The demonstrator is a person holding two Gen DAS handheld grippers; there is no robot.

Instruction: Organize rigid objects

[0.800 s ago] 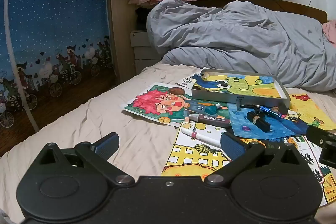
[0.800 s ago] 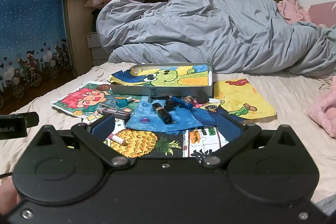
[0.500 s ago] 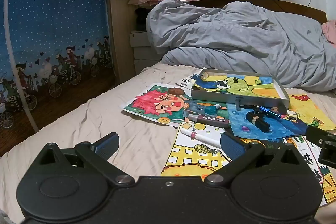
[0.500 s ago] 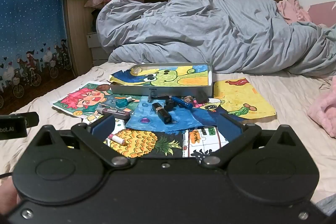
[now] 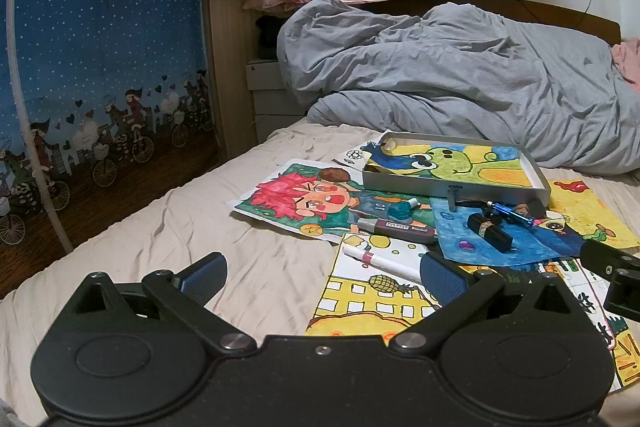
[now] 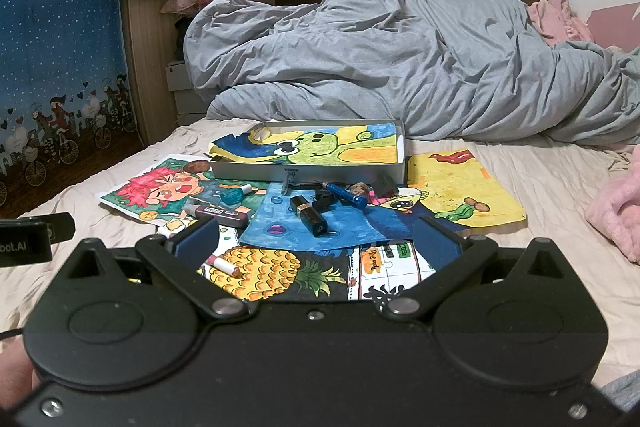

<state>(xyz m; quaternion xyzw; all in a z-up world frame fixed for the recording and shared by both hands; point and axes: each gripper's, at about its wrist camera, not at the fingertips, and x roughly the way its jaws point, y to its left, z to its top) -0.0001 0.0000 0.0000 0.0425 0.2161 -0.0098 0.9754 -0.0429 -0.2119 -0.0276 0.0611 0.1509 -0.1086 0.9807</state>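
Nothing is grasped yet; you are at the approach. In the left view your left claw (image 5: 320,273) is spread wide over the bed (image 5: 132,251), the white marker (image 5: 380,259) just ahead. In the right view your right claw (image 6: 316,239) is also spread and empty; lipstick (image 6: 309,215), blue pen (image 6: 346,194) and teal bottle (image 6: 236,195) lie before the tray (image 6: 308,173). Next, I think, go down on one item.
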